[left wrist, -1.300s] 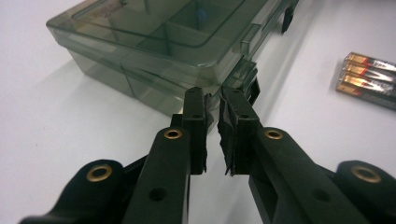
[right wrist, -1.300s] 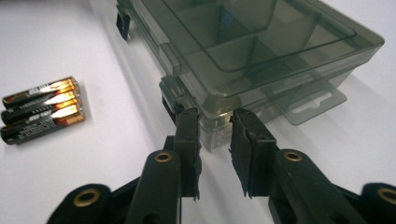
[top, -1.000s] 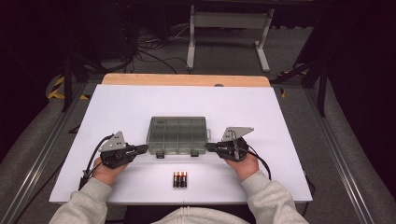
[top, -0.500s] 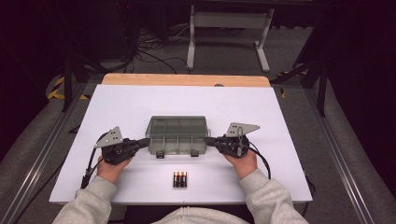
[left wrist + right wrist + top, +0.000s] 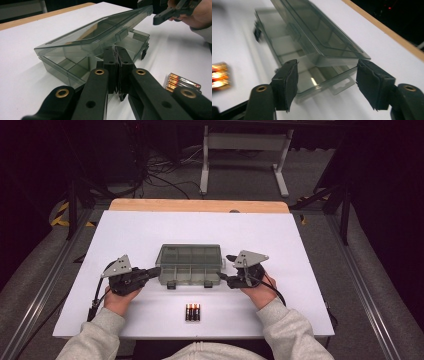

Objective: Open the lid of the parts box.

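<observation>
Smoky plastic box (image 5: 190, 265), lid ajar, between left gripper (image 5: 150, 272) and right gripper (image 5: 224, 268)

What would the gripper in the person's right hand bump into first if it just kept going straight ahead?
Probably the clear plastic box. The right gripper points at its near end, jaws apart after just opening, the box's end in the gap and its lid partly raised. How much gap remains is hard to judge.

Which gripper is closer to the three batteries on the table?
Neither clearly. The batteries lie about midway, nearer the person than the box. The left gripper is shut at the box's left end; the right gripper, jaws just opened, is at its right end.
</observation>
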Tool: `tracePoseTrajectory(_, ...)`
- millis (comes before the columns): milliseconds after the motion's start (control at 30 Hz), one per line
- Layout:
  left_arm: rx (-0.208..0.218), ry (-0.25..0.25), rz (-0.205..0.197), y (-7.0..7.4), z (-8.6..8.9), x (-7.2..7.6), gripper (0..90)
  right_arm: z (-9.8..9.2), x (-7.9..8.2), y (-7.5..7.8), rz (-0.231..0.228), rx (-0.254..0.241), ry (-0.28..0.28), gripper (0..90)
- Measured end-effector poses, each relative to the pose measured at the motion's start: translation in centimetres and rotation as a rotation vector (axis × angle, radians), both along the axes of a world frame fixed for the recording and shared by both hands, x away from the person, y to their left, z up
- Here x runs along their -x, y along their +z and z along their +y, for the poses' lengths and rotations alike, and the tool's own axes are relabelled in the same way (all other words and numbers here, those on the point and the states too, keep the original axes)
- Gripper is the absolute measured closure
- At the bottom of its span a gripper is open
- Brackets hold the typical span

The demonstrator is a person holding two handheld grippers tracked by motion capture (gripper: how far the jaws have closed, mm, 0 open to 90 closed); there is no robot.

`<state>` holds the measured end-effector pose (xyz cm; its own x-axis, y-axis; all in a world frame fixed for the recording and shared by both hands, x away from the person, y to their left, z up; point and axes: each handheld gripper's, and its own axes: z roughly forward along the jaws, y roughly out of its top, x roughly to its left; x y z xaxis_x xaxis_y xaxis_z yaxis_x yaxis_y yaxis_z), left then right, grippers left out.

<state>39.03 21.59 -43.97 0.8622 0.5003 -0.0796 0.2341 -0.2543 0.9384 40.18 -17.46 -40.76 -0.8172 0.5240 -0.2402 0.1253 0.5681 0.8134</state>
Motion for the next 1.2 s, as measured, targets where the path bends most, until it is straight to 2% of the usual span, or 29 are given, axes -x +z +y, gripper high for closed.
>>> tracePoseTrajectory(67,-0.003,0.002,-0.003,0.0,0.0,0.0,87.2,0.8,-0.2,0.2,-0.034,0.054,0.009,34.7)
tracePoseTrajectory(167,-0.007,-0.001,-0.002,0.0,0.0,0.0,86.0,1.4,-0.9,0.9,-0.038,0.067,0.010,37.3)
tracePoseTrajectory(233,-0.018,-0.020,0.024,-0.2,-0.2,-0.1,80.6,1.5,-1.3,1.2,-0.034,0.065,0.008,38.5)
tracePoseTrajectory(267,-0.018,-0.020,0.024,-0.2,-0.2,-0.1,76.0,1.4,-1.5,1.6,-0.032,0.055,0.008,39.0)
tracePoseTrajectory(300,-0.052,-0.029,0.039,-0.5,-0.4,-0.1,74.4,1.4,-1.6,1.8,-0.032,0.049,0.005,39.0)
tracePoseTrajectory(333,-0.070,-0.037,0.035,-0.5,-0.5,-0.2,72.3,1.4,-1.7,2.1,-0.029,0.042,0.003,39.3)
tracePoseTrajectory(367,-0.070,-0.037,0.035,-0.5,-0.5,-0.2,69.9,1.3,-1.8,2.4,-0.032,0.037,0.004,39.7)
tracePoseTrajectory(467,-0.085,-0.061,0.051,-0.7,-1.0,-0.2,67.4,1.2,-2.1,2.9,-0.031,0.029,0.008,39.8)
tracePoseTrajectory(533,-0.132,-0.074,0.062,-1.0,-1.4,-0.2,66.2,1.2,-2.5,3.3,-0.025,0.021,0.010,40.1)
tracePoseTrajectory(600,-0.149,-0.080,0.077,-1.2,-1.6,-0.3,64.0,1.1,-2.9,3.7,-0.022,0.013,0.013,40.2)
tracePoseTrajectory(633,-0.173,-0.082,0.094,-1.4,-1.7,-0.5,63.0,1.1,-3.4,4.1,-0.013,-0.006,0.012,40.5)
tracePoseTrajectory(967,-0.176,-0.082,0.090,-1.4,-1.8,-0.5,63.6,0.5,-5.3,5.0,0.018,-0.093,0.001,42.6)
tracePoseTrajectory(1200,-0.180,-0.085,0.081,-1.4,-1.7,-0.5,63.6,0.2,-7.1,5.3,0.036,-0.160,-0.015,48.5)
